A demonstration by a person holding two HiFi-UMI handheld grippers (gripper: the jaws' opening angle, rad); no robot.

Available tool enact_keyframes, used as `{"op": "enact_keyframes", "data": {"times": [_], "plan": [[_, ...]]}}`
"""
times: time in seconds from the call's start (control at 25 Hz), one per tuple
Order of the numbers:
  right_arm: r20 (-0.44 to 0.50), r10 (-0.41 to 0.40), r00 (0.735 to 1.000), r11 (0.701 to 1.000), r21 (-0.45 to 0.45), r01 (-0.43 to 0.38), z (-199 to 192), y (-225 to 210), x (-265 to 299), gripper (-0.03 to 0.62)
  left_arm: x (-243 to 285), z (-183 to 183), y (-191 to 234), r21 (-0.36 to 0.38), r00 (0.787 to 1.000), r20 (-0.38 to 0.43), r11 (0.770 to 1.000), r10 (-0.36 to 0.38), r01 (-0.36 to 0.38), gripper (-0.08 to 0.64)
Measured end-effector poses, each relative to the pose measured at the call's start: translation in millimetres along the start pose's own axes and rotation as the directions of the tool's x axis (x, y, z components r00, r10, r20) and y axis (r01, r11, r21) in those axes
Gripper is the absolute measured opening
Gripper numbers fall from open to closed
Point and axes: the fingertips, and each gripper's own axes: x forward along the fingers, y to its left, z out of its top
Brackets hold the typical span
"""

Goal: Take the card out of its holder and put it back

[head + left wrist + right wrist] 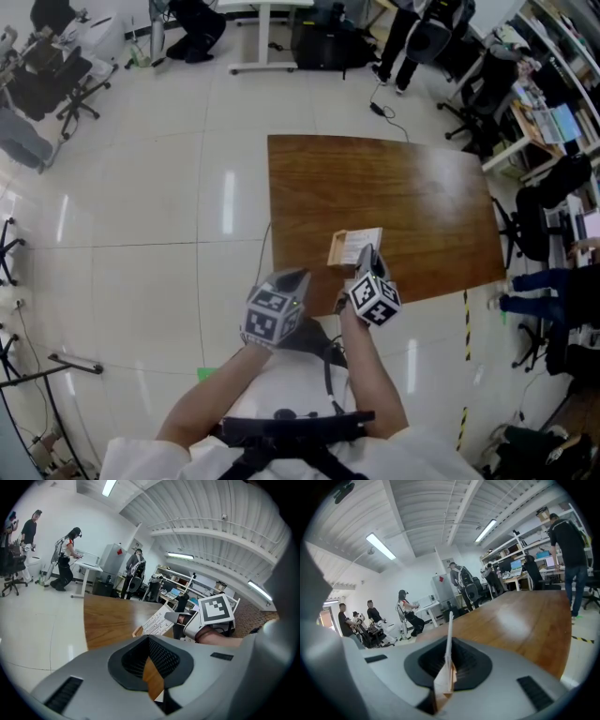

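**A:** Starting wide, what lies under everything?

**B:** A pale, glossy tiled floor (159, 187). A brown rectangular wooden table (394, 197) stands on it, and the person is at the table's near edge.

**A:** And the two tools?

**B:** Both are grey, and each carries a cube with black-and-white square markers. The left gripper (300, 275) hangs just off the table's near left corner. In its own view the jaws stand a little apart, and the wood of the table shows through the gap. The right gripper (366, 253) reaches over the near edge of the table, close beside the left one.

**A:** Is the right one gripping anything?

**B:** Yes. Its jaws are pinched together on the flat white printed card (358, 242). In the right gripper view the card rises edge-on from between the pads as a thin pale line.

**A:** Where is the card, then?

**B:** It is over the near strip of the table, at the tip of the right gripper. From the left gripper view its printed face tilts upward.

**A:** And the holder?

**B:** The small tan holder (337, 249) sits at the card's end away from the jaws, touching it. I cannot tell how far the card sits inside it, or whether the holder rests on the wood.
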Motion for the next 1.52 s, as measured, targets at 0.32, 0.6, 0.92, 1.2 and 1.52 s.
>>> {"op": "enact_keyframes", "data": {"times": [0.32, 0.6, 0.92, 1.2, 1.52], "plan": [[-0.037, 0.000, 0.999, 1.000, -0.022, -0.001, -11, 0, 10, 0.017, -1, 1, 2, -0.009, 1.000, 0.004, 1.000, 0.007, -0.007, -0.005], [-0.080, -0.002, 0.997, 0.999, -0.054, -0.002, -27, 5, 23, 0.020, -4, 0, 9, -0.026, 1.000, 0.008, 0.999, 0.026, -0.026, -0.005], [-0.133, -0.017, 0.991, 0.996, -0.092, 0.005, -52, 2, 32, 0.029, -4, -1, 15, -0.038, 0.999, 0.012, 0.998, 0.044, -0.044, -0.005], [-0.141, 0.021, 0.990, 0.993, -0.110, -0.037, -41, 8, 23, 0.173, -16, 9, 17, -0.050, 0.998, 0.043, 0.998, 0.045, -0.043, -0.005], [-0.037, 0.166, 0.986, 0.974, -0.150, -0.169, 37, 28, -46, 0.216, -33, 14, -1, -0.074, 0.993, 0.118, 0.997, 0.022, -0.013, -0.005]]}}
